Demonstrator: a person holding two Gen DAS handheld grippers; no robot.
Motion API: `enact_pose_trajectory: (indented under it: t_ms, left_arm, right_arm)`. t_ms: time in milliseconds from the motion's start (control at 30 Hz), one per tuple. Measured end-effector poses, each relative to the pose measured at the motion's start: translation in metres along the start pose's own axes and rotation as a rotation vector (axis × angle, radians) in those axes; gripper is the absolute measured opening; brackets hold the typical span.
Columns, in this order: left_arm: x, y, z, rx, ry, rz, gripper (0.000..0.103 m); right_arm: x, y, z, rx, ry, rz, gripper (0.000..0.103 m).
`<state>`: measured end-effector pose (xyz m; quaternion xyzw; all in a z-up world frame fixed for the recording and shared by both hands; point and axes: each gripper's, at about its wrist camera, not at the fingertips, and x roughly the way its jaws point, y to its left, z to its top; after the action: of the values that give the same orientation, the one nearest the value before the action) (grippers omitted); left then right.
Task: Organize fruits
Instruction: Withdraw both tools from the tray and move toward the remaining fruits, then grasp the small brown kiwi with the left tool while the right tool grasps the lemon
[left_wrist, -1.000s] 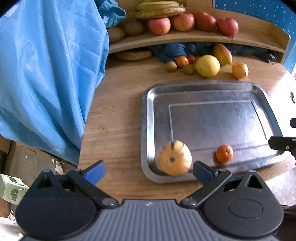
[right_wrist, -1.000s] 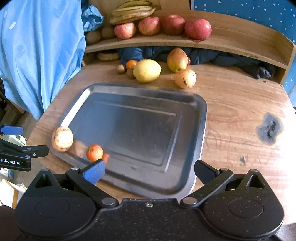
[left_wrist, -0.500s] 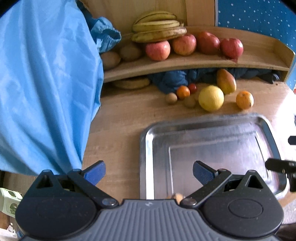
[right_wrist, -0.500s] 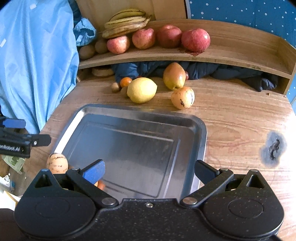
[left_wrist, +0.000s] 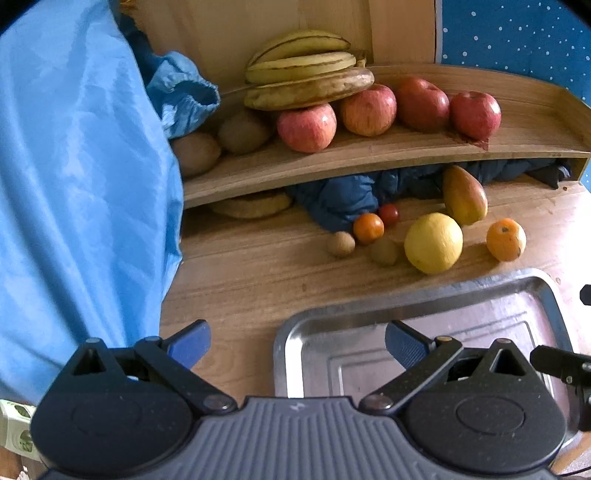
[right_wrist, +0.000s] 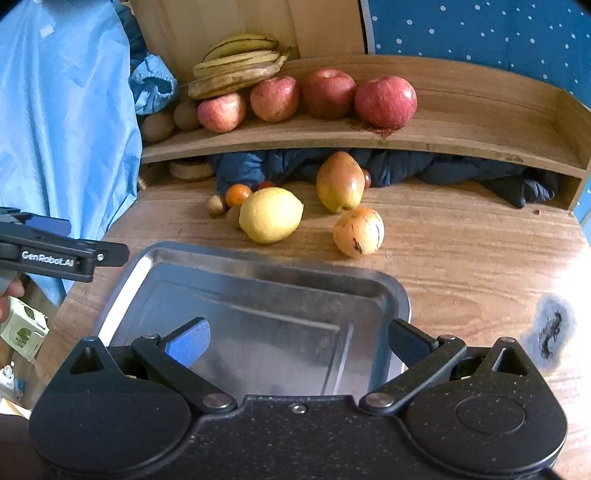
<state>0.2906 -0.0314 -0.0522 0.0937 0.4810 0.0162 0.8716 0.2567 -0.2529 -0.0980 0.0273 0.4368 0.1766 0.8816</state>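
Note:
A steel tray (left_wrist: 332, 325) (right_wrist: 258, 258) lies on the wooden table just ahead of both grippers. Beyond it lie a yellow lemon (left_wrist: 433, 242) (right_wrist: 270, 215), a mango (left_wrist: 463, 194) (right_wrist: 339, 181), a streaked orange fruit (left_wrist: 506, 239) (right_wrist: 358, 231), a small tangerine (left_wrist: 368, 228) (right_wrist: 238, 194) and small brown fruits (left_wrist: 341, 243). My left gripper (left_wrist: 297, 345) is open and holds nothing, over the tray's near left corner. My right gripper (right_wrist: 297, 341) is open and holds nothing, above the tray's near part. The tray's near end is hidden behind both grippers.
A curved wooden shelf (left_wrist: 369, 155) (right_wrist: 443, 136) at the back carries apples (left_wrist: 306, 127) (right_wrist: 386, 100), bananas (left_wrist: 306, 74) (right_wrist: 236, 66) and kiwis (left_wrist: 242, 133). Dark blue cloth (right_wrist: 461, 170) is stuffed under it. A light blue sheet (left_wrist: 74, 184) hangs on the left. A black burn mark (right_wrist: 550, 328) marks the table at right.
Both grippers have drawn back and tilted up, so the shelf fills more of each view. The two fruits at the tray's near end have dropped out of sight behind the grippers.

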Motion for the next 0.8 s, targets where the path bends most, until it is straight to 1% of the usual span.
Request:
enact_pose_trajectory:
  t_ms: [167, 300, 467, 633, 800]
  left_arm:
    - [0.020, 0.002, 0.016, 0.008, 0.001, -0.020, 0.102]
    - [0.039, 0.004, 0.029, 0.012, 0.011, -0.044, 0.102]
    - [0.067, 0.003, 0.042, 0.040, 0.035, -0.073, 0.102]
    - [0.089, 0.001, 0.053, 0.059, 0.059, -0.103, 0.102]
    - [0.105, 0.007, 0.061, 0.067, 0.069, -0.140, 0.102]
  right_arm:
    - [0.011, 0.007, 0.012, -0.036, -0.018, 0.003, 0.102]
    - [0.023, 0.014, 0.025, -0.091, -0.023, 0.002, 0.102]
    - [0.041, 0.023, 0.040, -0.139, -0.003, -0.013, 0.102]
    - [0.061, 0.027, 0.052, -0.141, 0.026, -0.035, 0.102]
    - [0.076, 0.031, 0.063, -0.151, 0.039, -0.055, 0.102]
